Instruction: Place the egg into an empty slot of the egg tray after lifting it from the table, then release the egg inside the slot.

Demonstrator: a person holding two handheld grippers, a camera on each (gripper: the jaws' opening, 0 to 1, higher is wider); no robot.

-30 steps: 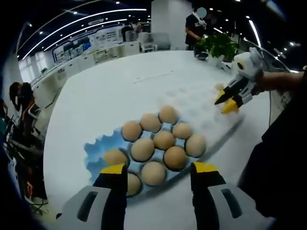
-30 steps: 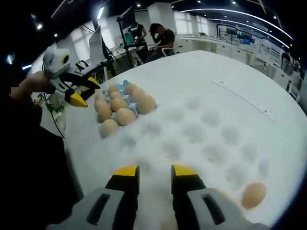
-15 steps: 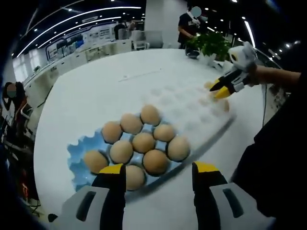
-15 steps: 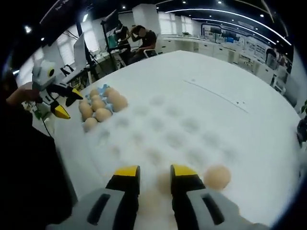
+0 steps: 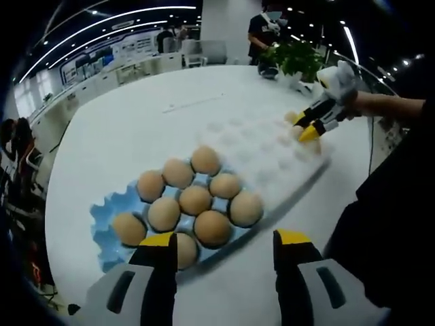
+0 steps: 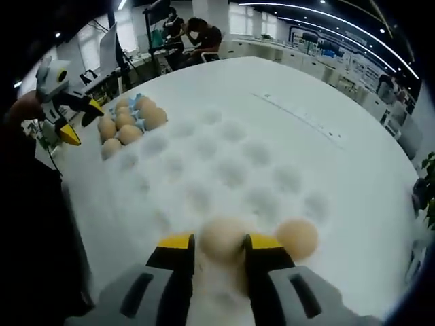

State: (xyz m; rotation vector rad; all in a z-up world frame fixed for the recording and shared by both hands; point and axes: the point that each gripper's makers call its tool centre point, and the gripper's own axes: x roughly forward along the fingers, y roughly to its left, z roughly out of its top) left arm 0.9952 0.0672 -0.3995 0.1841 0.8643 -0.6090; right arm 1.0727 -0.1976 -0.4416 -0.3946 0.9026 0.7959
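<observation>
At the tray's [image 6: 224,170] near edge, an egg [image 6: 221,238] is framed between the right gripper's [image 6: 216,242] jaws, contact unclear; a second egg [image 6: 297,238] lies beside. The left gripper [image 5: 219,239] is held apart over the filled end, idle.

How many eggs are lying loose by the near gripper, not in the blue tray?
2: one egg sits between the right gripper's fingers, and another egg lies just beside it at the white tray's edge. Others may be hidden.
</observation>
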